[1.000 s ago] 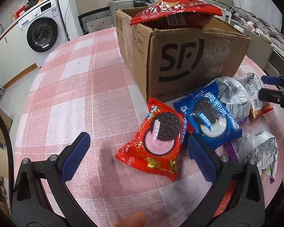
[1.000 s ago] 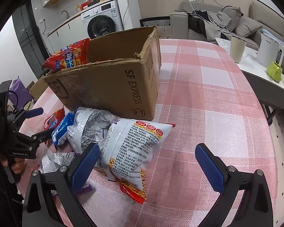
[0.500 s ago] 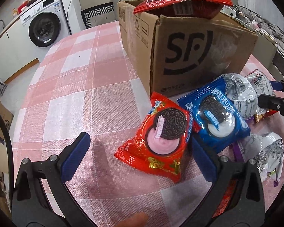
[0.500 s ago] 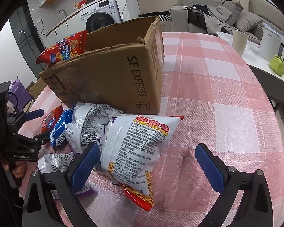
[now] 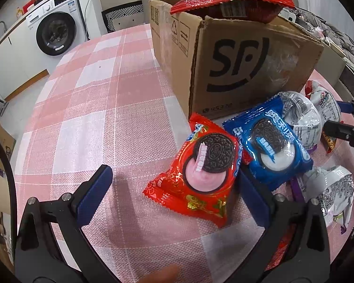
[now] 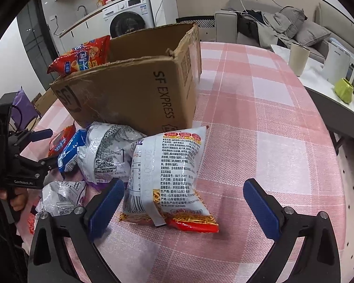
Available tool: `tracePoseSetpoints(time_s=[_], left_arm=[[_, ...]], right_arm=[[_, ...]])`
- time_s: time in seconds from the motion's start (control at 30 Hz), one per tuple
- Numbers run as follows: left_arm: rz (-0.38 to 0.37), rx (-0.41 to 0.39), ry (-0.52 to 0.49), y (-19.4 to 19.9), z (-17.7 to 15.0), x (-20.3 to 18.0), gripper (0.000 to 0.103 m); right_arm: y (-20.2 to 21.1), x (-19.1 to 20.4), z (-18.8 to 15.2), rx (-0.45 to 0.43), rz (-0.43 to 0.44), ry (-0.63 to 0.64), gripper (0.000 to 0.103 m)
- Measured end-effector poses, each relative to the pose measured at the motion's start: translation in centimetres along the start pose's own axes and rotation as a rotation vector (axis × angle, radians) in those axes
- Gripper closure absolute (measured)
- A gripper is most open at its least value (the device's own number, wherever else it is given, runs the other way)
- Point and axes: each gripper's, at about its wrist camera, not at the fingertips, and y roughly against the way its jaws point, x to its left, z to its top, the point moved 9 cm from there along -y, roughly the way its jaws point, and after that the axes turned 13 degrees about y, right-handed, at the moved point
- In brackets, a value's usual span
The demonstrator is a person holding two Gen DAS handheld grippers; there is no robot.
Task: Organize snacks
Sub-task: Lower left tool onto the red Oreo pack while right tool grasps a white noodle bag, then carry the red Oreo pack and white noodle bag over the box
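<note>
My left hand-held gripper [image 5: 172,188] gapes wide — the red crinkly foil cookie packet [image 5: 198,176] lies just ahead, rightward, long axis running near-to-far.

Even indoor light, warped fisheye edges

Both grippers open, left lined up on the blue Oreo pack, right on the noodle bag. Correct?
Not quite: in the left wrist view the left gripper brackets the red Oreo pack, not the blue one beside it. Right gripper open at the noodle bag is correct.
</note>
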Motion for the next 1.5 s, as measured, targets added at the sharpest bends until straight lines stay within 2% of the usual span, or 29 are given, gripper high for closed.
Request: tracePoseSetpoints(time_s=[0.27, 0.33, 0.43, 0.53, 0.6, 0.67, 0.77, 0.87, 1.27, 1.3, 1.37, 1.5], left_arm=[[-0.032, 0.021, 0.026, -0.6, -0.1, 0.4, 0.000], [-0.038, 0.020, 0.026, -0.6, -0.1, 0.4, 0.002], [-0.053, 0.009, 0.008, -0.4, -0.1, 0.1, 0.010], [-0.080, -0.003, -0.021, 0.0, -0.2, -0.7, 0.023], [-0.095, -0.012, -0.033, 0.2, -0.2, -1.0, 0.036], [-0.101, -0.016, -0.040, 0.4, -0.3, -1.3, 0.042], [-0.118, -0.018, -0.043, 0.7, -0.2, -1.5, 0.062], [-0.136, -0.019, -0.033, 1.0, -0.2, -1.5, 0.062], [-0.176, -0.076, -0.014, 3.5, 0.9, -2.0, 0.062], [-0.177, -0.081, -0.015, 3.8, 0.9, -2.0, 0.062], [-0.176, -0.089, -0.012, 4.1, 1.1, -2.0, 0.062], [-0.192, -0.102, -0.001, 4.8, 1.4, -2.0, 0.062]], right_arm=[[-1.1, -0.2, -0.3, 0.017, 0.017, -0.022, 0.001], [-1.2, -0.1, -0.5, 0.022, 0.015, -0.011, 0.001], [-1.2, 0.3, -0.7, 0.032, 0.011, 0.009, 0.001], [-1.0, 0.3, -0.7, 0.019, 0.041, -0.005, 0.001], [-0.7, 0.2, -0.6, 0.013, 0.038, -0.010, 0.009], [-0.5, 0.4, -0.4, 0.000, 0.051, -0.014, 0.023], [-0.2, 0.4, 0.0, -0.026, 0.035, -0.011, 0.027], [0.6, 0.7, 0.5, -0.069, 0.045, -0.013, 0.033], [0.6, 1.2, 0.5, -0.072, 0.033, -0.007, 0.034], [0.6, 1.0, 0.7, -0.078, 0.032, -0.016, 0.036], [0.6, 1.0, 0.8, -0.084, 0.034, -0.022, 0.046], [0.7, 0.9, 0.9, -0.091, 0.044, -0.026, 0.054]])
